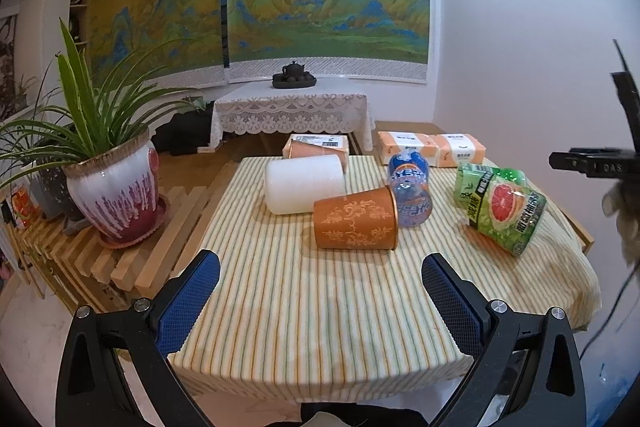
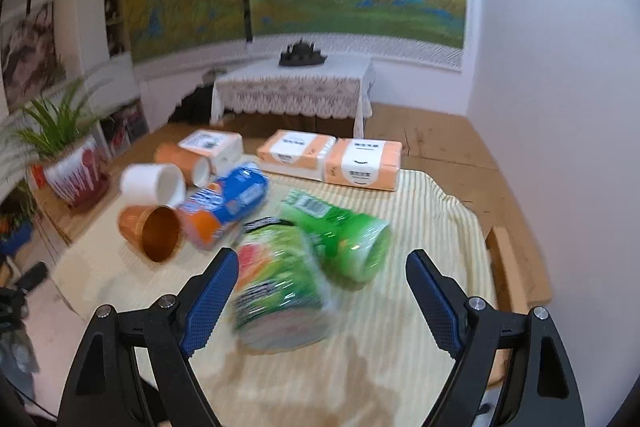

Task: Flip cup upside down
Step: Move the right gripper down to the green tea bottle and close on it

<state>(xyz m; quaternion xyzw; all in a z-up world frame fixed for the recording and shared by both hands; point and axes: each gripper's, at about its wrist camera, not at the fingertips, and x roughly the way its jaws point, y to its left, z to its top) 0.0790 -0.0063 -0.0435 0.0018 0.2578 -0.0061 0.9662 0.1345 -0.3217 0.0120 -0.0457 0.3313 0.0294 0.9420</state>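
Note:
An orange patterned cup (image 1: 354, 219) lies on its side on the striped tablecloth (image 1: 320, 299), its mouth to the right. It also shows in the right wrist view (image 2: 154, 231), mouth toward the camera. A white cup (image 1: 304, 183) lies on its side behind it, also seen in the right wrist view (image 2: 154, 185). My left gripper (image 1: 320, 291) is open and empty, a little short of the orange cup. My right gripper (image 2: 322, 285) is open and empty, above a green grapefruit cup (image 2: 280, 283) lying on its side. The right wrist view is blurred.
A blue and orange cup (image 1: 410, 195) and green cups (image 1: 500, 207) lie on the table. Tissue packs (image 2: 328, 157) sit at the far edge. Another orange cup (image 2: 182, 159) lies beside them. A potted plant (image 1: 116, 195) stands on a slatted bench at the left.

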